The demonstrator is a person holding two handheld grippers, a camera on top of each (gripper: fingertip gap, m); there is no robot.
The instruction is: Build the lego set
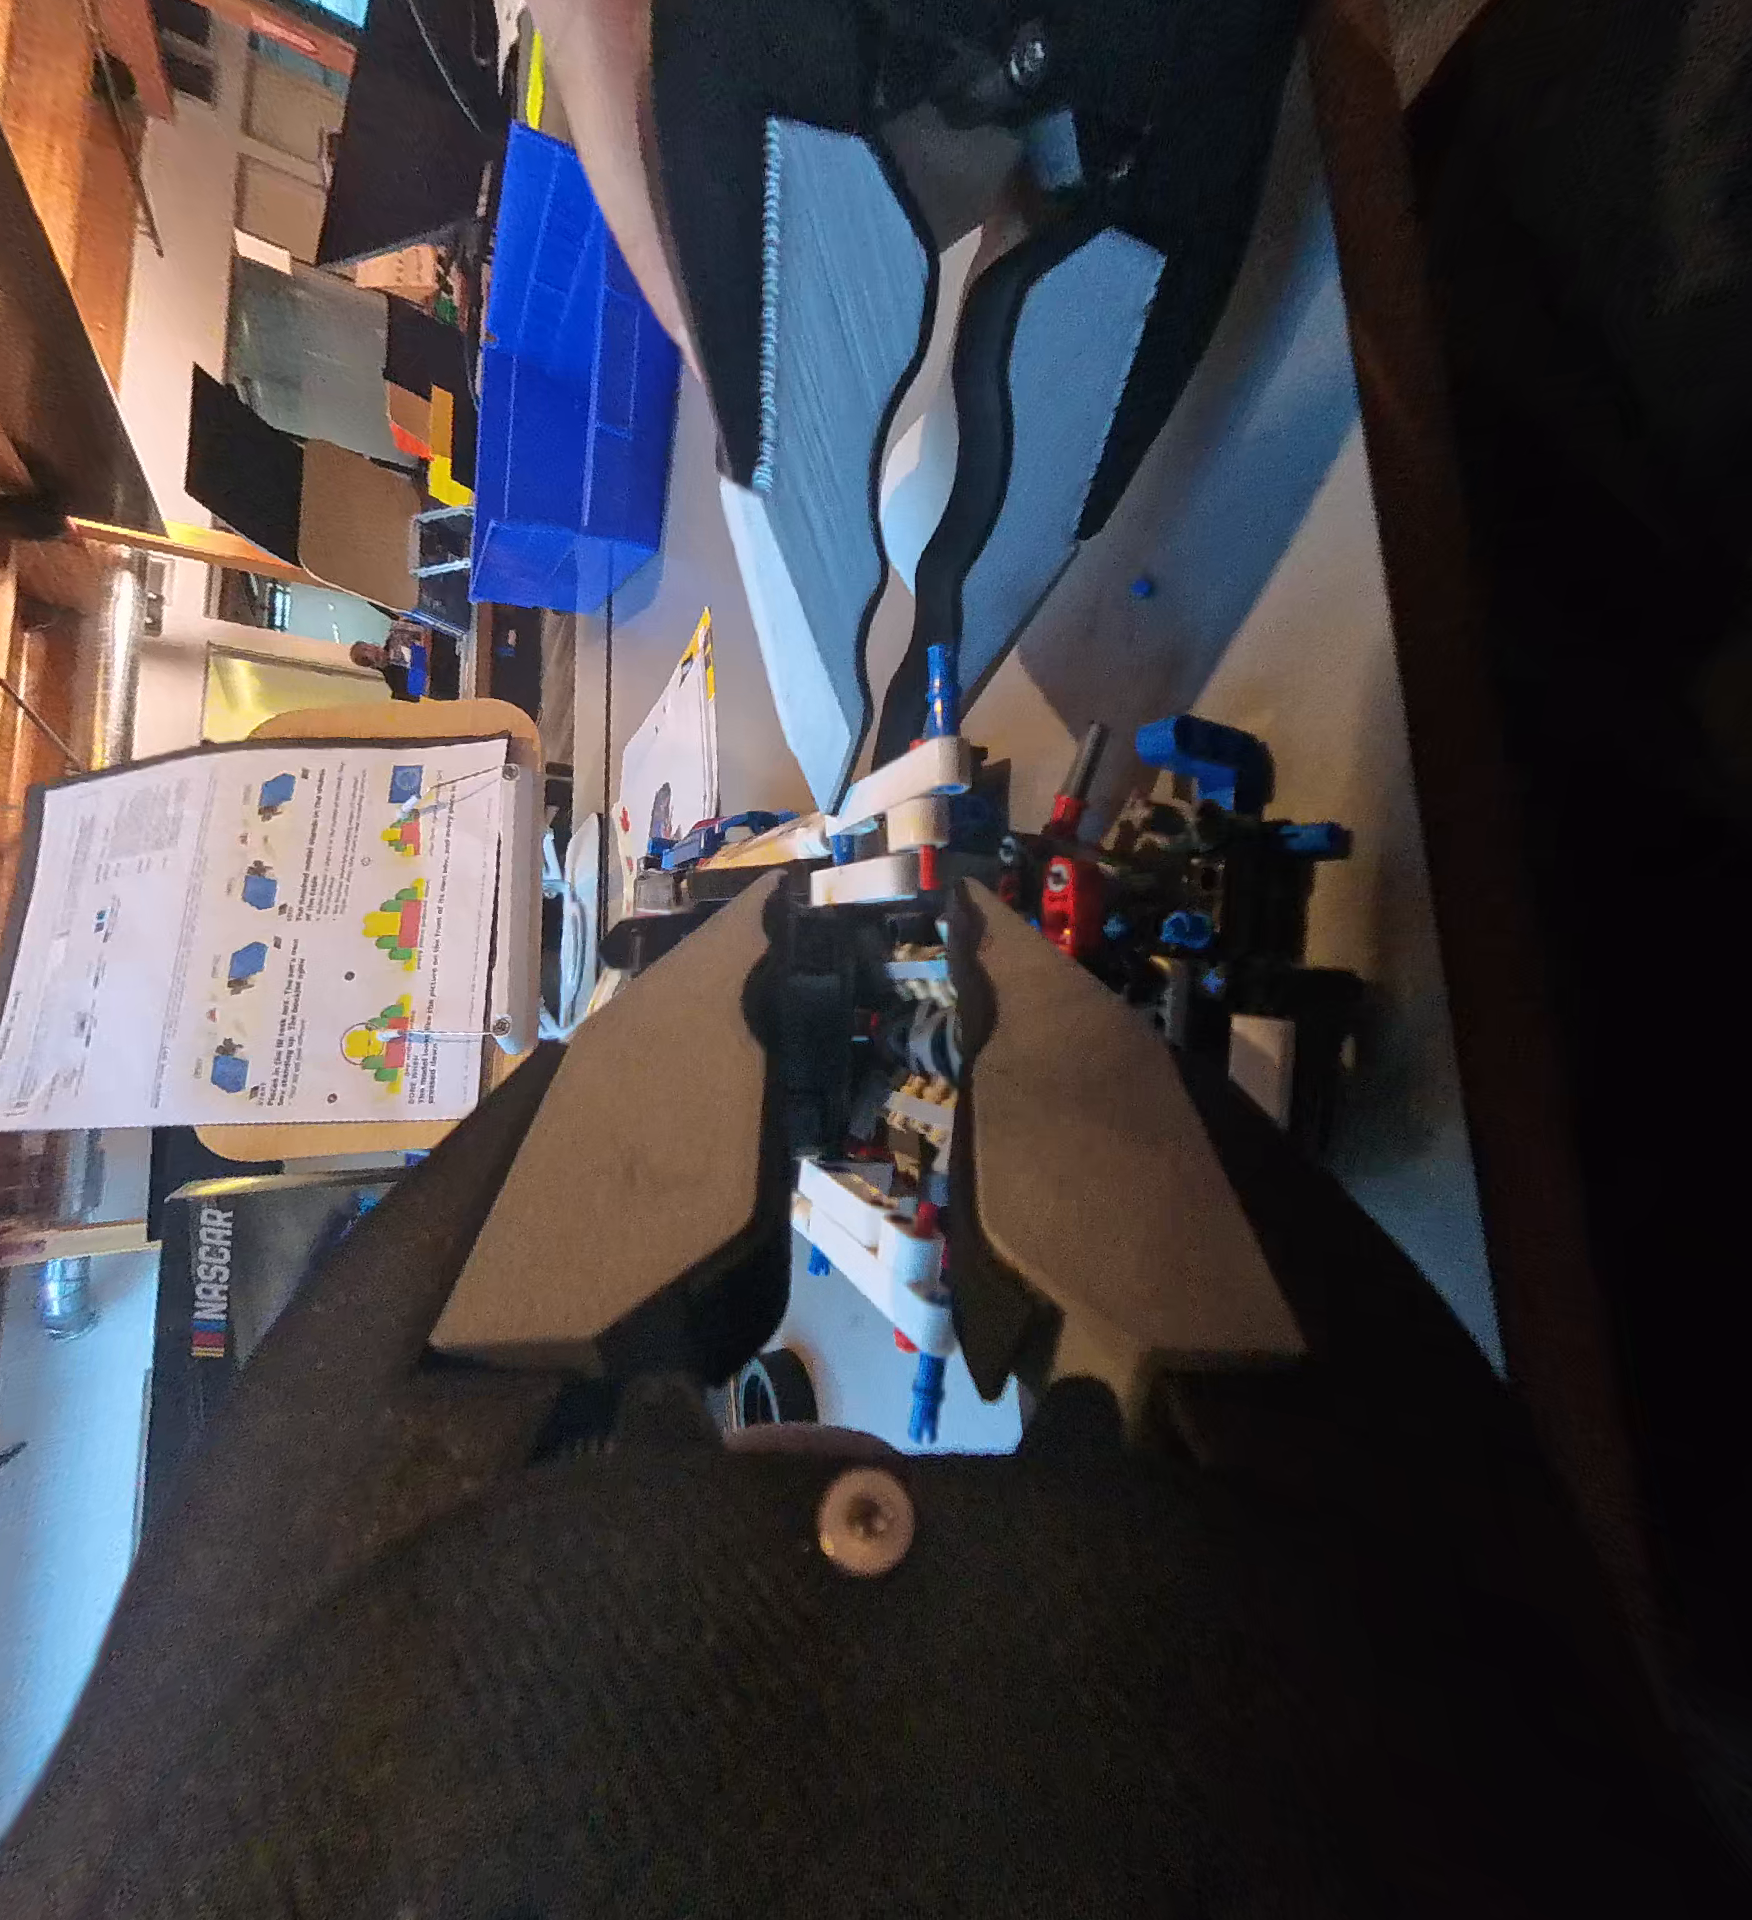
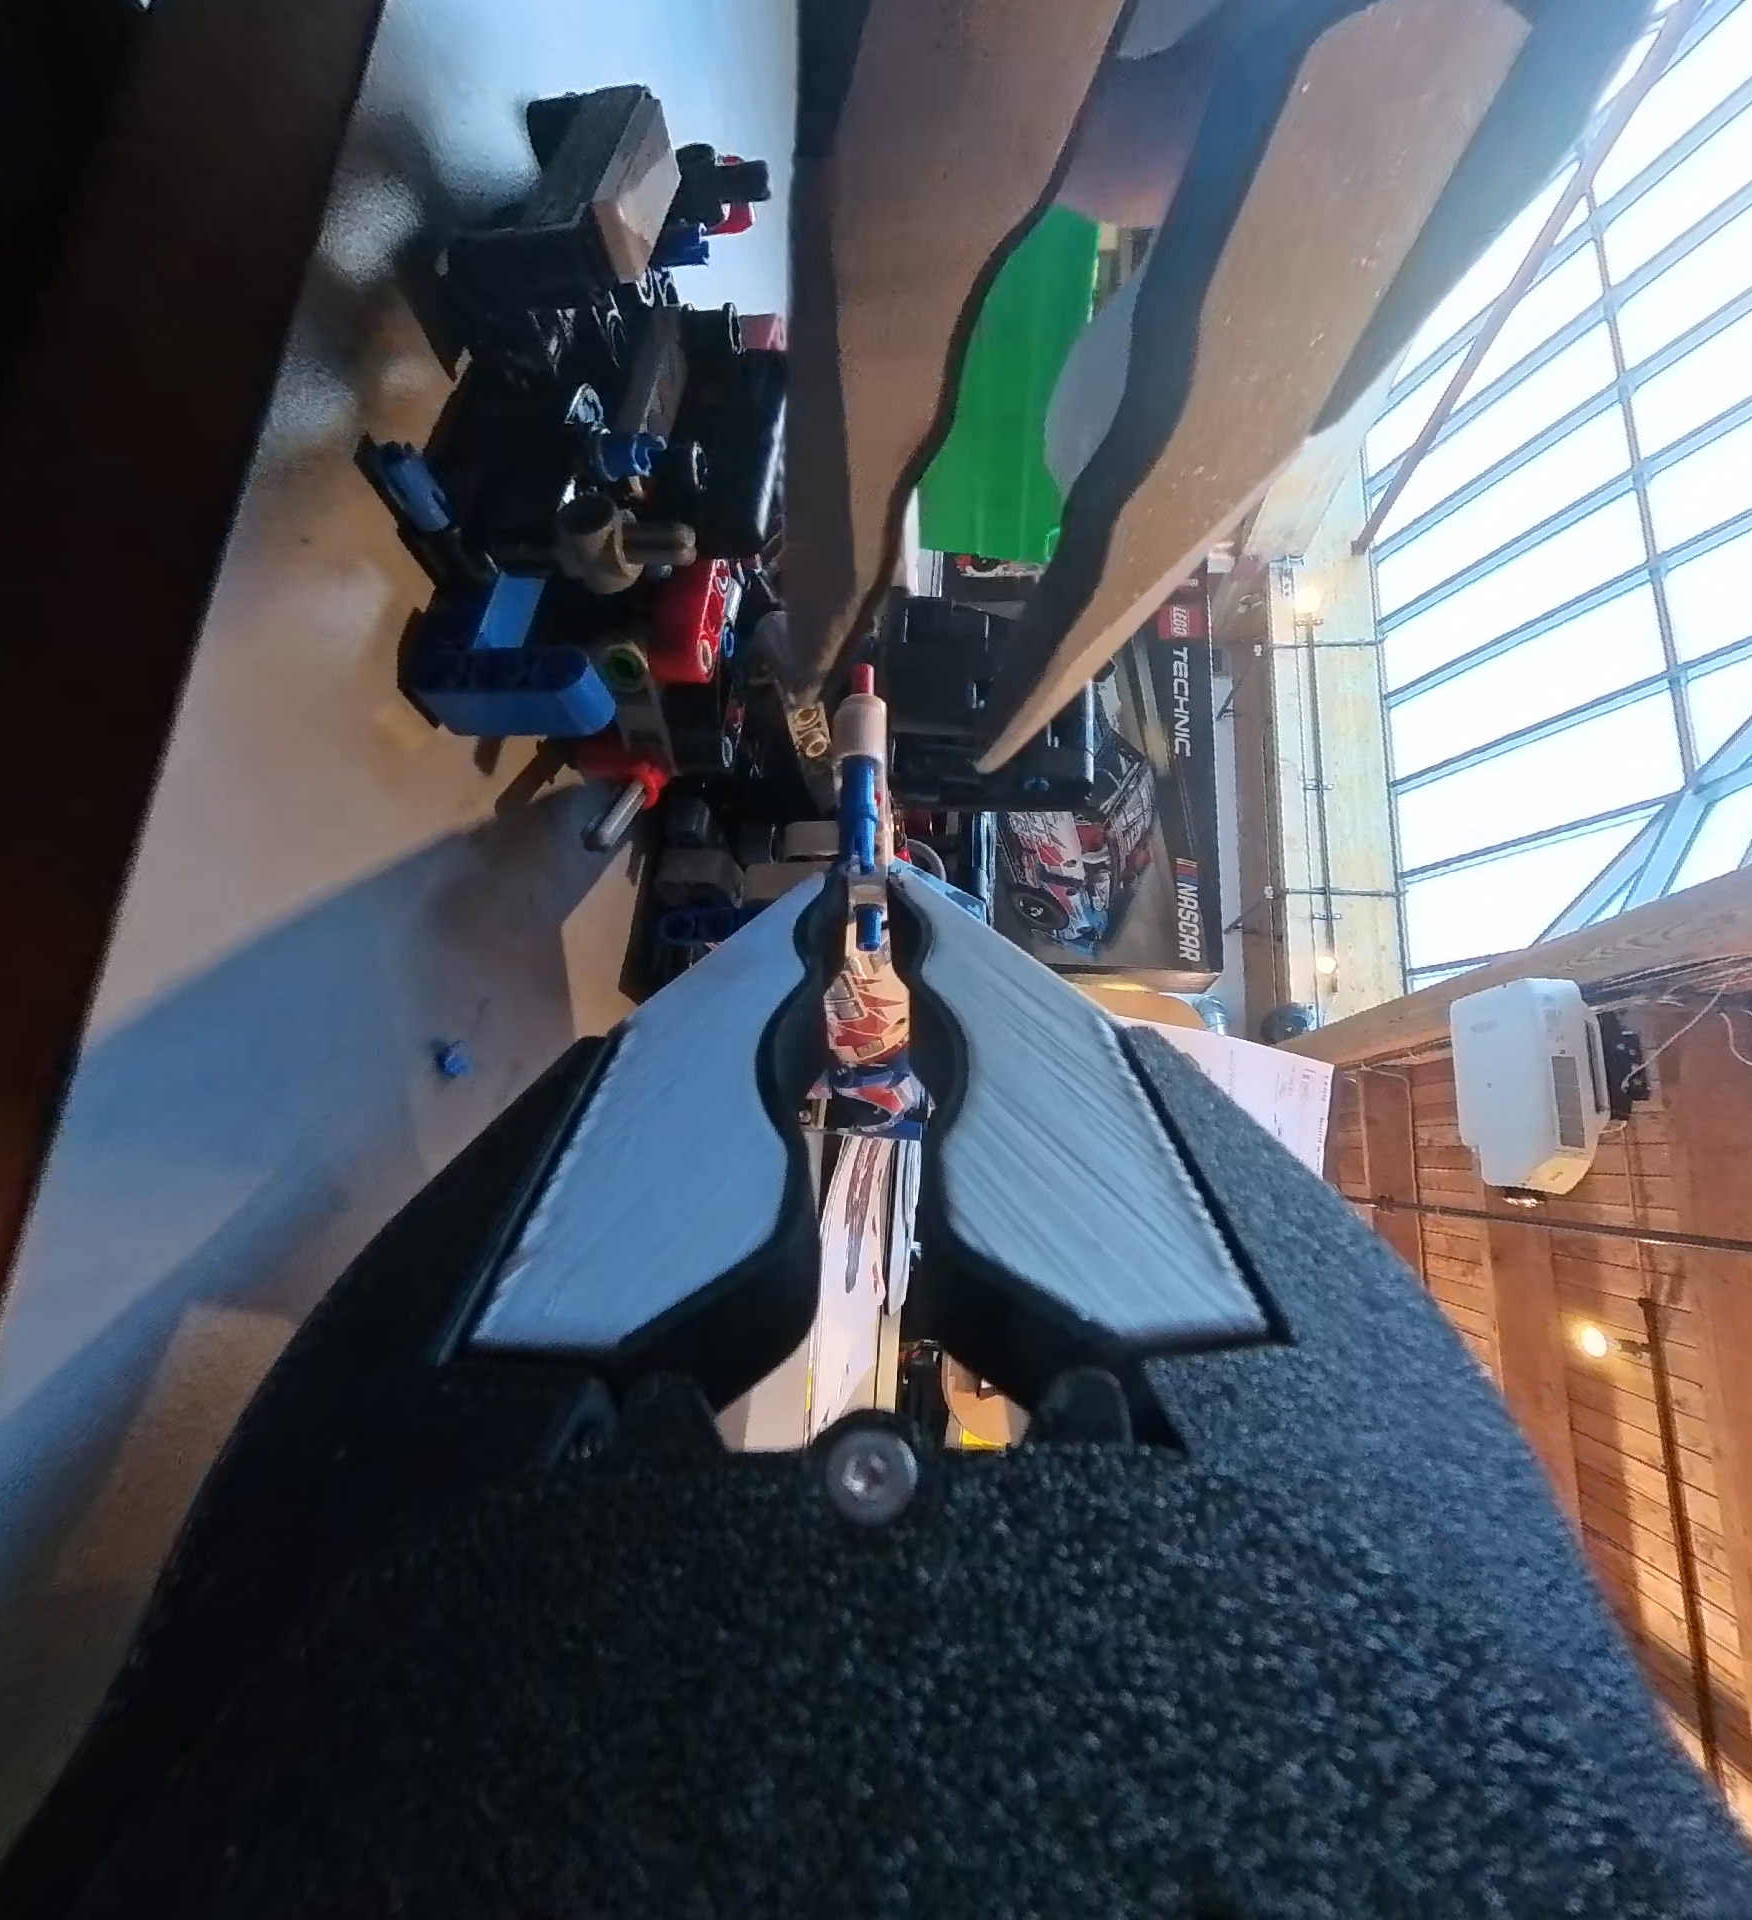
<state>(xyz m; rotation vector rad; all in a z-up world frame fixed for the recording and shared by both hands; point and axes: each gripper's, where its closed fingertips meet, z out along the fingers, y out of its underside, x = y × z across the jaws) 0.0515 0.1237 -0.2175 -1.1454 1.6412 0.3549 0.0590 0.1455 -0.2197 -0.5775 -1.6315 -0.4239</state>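
The partly built lego car [image 1: 1163, 914] is black with red and blue parts and white beams [image 1: 903, 790]. It is held on edge over the white table [image 1: 1267, 644]. My left gripper [image 1: 872, 904] is shut on the car's middle, with its dark fingers [image 1: 643, 1122] on either side. My right gripper [image 2: 861, 883] is shut on a blue pin [image 2: 858, 805], whose tip touches a tan and white part of the car [image 2: 581, 468]. In the left wrist view the right gripper [image 1: 939, 665] comes from above with the pin [image 1: 939, 691] at the white beams. The left gripper's fingers [image 2: 1163, 416] show above in the right wrist view.
A loose blue pin [image 1: 1142, 587] lies on the table; it also shows in the right wrist view [image 2: 451, 1060]. A blue bin [image 1: 571, 395], a booklet [image 1: 674, 727], a printed sheet on a board [image 1: 259, 935] and the set's box [image 2: 1142, 810] stand behind. My two grippers' fingertips are within a few centimetres of each other.
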